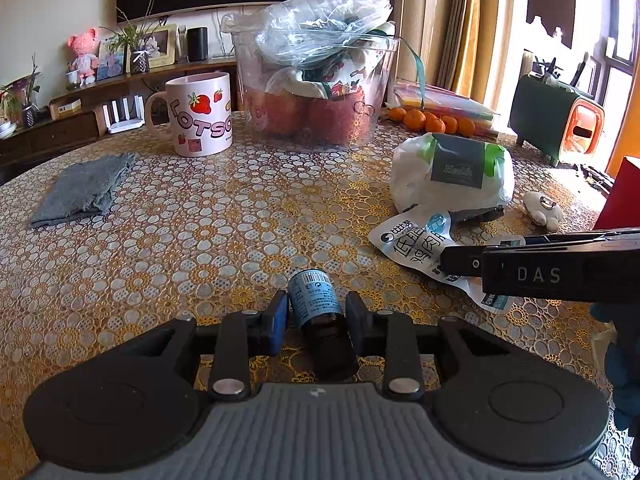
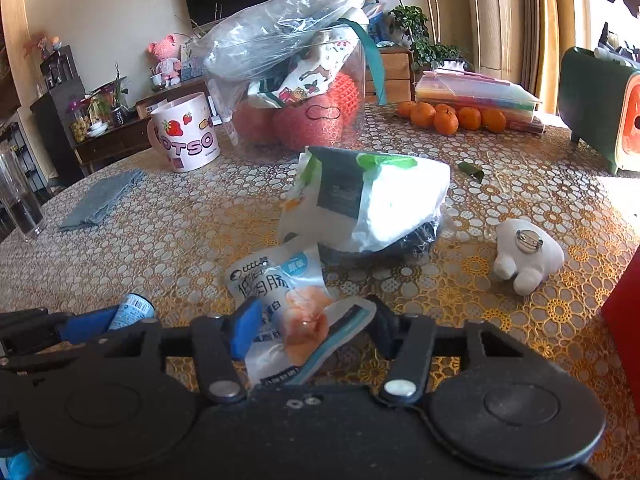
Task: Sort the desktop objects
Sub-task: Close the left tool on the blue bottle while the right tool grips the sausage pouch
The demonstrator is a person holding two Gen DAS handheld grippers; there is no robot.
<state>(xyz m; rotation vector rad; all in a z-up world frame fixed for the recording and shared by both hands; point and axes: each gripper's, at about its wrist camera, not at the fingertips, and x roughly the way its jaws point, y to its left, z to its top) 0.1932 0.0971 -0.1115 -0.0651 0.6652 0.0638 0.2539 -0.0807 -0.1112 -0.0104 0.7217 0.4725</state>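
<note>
A small dark bottle with a blue label [image 1: 318,312] lies between the fingers of my left gripper [image 1: 317,312]; the jaws stand close on both its sides, low over the patterned table [image 1: 200,240]. Its blue end also shows in the right wrist view [image 2: 134,310]. My right gripper [image 2: 316,330] has its jaws around a white snack packet with an orange sausage inside [image 2: 288,312]. The same packet [image 1: 416,248] and the right gripper's black side [image 1: 540,270] show in the left wrist view.
A white and green plastic bag [image 2: 368,204] lies behind the packet. A white plush toy [image 2: 528,258] lies at right. A strawberry mug [image 1: 200,114], a clear tub of fruit [image 1: 316,92], tangerines [image 2: 448,118], a grey cloth [image 1: 88,188] and a red box [image 2: 624,320] are also here.
</note>
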